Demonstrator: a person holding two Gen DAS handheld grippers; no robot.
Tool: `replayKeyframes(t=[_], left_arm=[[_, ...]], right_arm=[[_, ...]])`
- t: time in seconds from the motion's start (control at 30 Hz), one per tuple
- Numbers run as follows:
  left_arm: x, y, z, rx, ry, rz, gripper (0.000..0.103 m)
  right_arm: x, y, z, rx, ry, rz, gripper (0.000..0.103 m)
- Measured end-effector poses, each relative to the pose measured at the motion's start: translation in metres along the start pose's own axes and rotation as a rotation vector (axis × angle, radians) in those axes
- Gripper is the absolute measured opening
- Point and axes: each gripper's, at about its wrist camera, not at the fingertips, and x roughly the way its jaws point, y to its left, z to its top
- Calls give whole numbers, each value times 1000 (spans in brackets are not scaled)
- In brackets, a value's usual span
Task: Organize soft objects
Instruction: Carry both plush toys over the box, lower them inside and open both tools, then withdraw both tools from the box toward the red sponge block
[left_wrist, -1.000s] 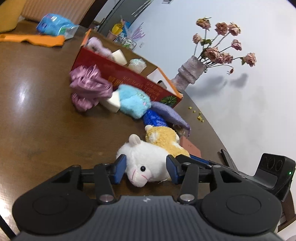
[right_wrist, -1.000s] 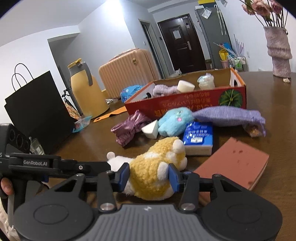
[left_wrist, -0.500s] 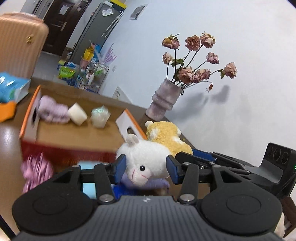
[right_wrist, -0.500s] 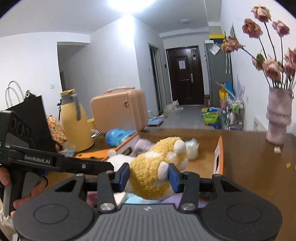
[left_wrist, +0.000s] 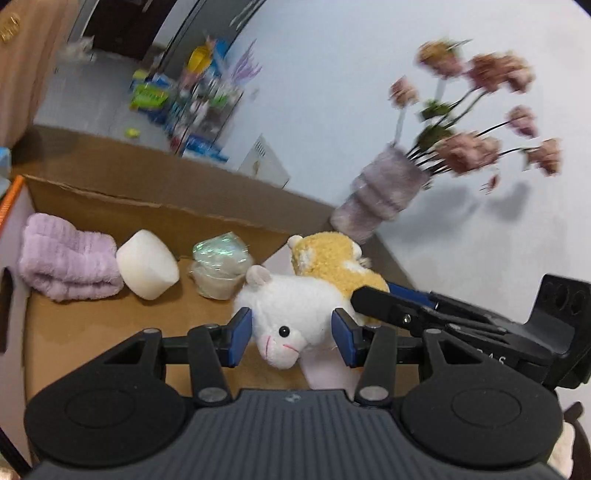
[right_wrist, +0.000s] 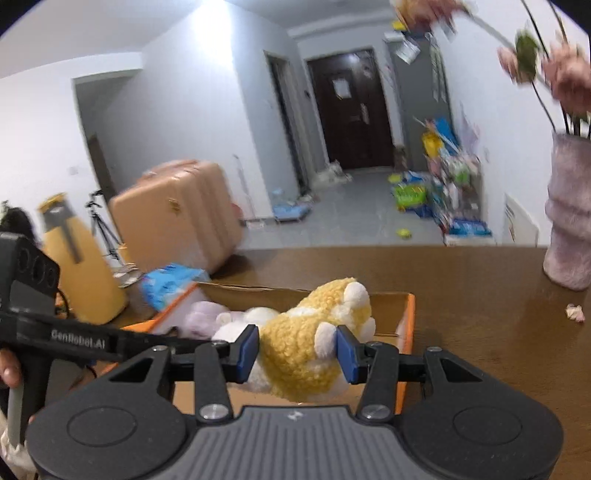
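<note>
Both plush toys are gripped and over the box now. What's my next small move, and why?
Probably lower both grippers a little, then open them. The left gripper is shut on the white plush and the right gripper on the yellow plush, both held above the cardboard box, whose floor looks bare below them, right of the purple towel.

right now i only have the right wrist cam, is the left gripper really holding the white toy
observer: yes, the left gripper is shut on the white toy, with a pad pressed on each side of its head.
operator: whats in there so far
observer: the box holds a folded purple towel, a white sponge and a clear wrapped bundle, in a row by the far wall.
operator: room to drop
observer: yes, there is bare cardboard floor in front of that row.
</note>
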Motion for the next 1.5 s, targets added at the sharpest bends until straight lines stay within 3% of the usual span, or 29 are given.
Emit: replayKeyframes(t=[0.2, 0.3, 0.53, 0.67, 0.83, 1.1, 1.33, 1.5], left_arm=[[60, 31, 22, -66, 88, 78, 48], [70, 38, 27, -97, 129, 121, 48], [73, 40, 27, -80, 142, 156, 50], [66, 32, 26, -36, 122, 182, 55], [41, 15, 28, 34, 101, 185, 55], [-38, -16, 25, 137, -2, 209, 67], [-120, -44, 3, 252, -97, 250, 79], [-176, -62, -26, 336, -178, 280, 90]], right_arm=[[70, -26, 2, 17, 98, -63, 45], [97, -35, -3, 40, 154, -74, 45], [112, -24, -7, -17, 161, -120, 45], [112, -17, -5, -56, 160, -169, 51], [86, -8, 3, -82, 136, -164, 54], [7, 16, 23, -143, 40, -189, 59], [-75, 53, 28, -224, -37, -200, 65], [-130, 84, 19, -279, -88, -198, 76]])
